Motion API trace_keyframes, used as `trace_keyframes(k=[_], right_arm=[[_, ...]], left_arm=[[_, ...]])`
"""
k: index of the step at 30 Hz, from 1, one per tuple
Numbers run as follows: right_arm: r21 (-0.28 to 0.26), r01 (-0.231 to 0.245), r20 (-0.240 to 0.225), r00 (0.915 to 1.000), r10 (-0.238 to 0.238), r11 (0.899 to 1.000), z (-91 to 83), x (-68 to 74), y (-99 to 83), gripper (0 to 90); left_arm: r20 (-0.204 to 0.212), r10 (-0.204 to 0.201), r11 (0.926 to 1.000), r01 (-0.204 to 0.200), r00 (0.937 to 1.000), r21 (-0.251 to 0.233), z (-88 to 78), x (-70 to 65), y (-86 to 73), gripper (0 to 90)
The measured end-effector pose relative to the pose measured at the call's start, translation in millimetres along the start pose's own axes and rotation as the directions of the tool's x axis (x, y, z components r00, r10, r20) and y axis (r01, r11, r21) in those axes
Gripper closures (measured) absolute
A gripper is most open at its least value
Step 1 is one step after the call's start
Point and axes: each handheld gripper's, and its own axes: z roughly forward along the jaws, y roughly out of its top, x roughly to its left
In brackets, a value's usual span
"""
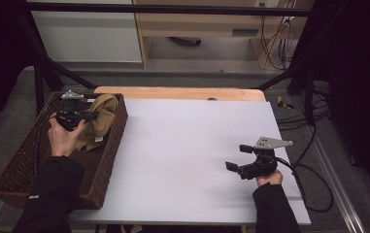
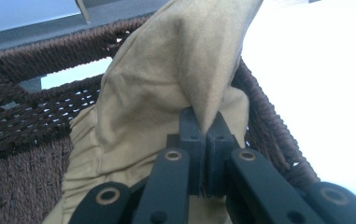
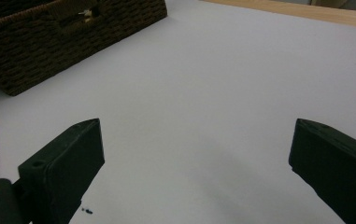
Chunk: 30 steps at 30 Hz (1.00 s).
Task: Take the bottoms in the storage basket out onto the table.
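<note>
A tan cloth [image 1: 100,119] lies bunched in the far end of a dark brown wicker basket [image 1: 109,160] at the table's left. My left gripper [image 1: 91,116] is over the basket, shut on a fold of that cloth [image 2: 180,70]; the fabric rises out from between the closed jaws. The basket's woven wall [image 2: 31,116] stands behind and beside the cloth. My right gripper [image 1: 238,157] rests low over the white table top [image 1: 182,155] at the right, jaws wide open with nothing between them [image 3: 194,154].
The basket [image 3: 49,42] lies far off to the left in the right gripper view. A wooden strip [image 1: 182,93] edges the table's far side. Black frame posts [image 1: 39,82] and cables [image 1: 313,160] flank the table.
</note>
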Motion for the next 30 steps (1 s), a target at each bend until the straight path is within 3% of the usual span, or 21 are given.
trace_keyframes(k=[13,30], right_arm=[[0.001,0.001,0.001,1.0000,-0.001,1.000,0.2,-0.4,0.0,3.9],[-0.002,-0.003,0.000,1.0000,0.003,1.000,-0.2,-0.3,0.3,3.9]], left_arm=[[0.034,-0.017,0.9991,0.018,0.9993,-0.039,-9.7,1.1,3.5,87.9],[0.045,-0.002,0.9976,0.005,0.9990,-0.069,-26.9,1.7,6.7,87.9]])
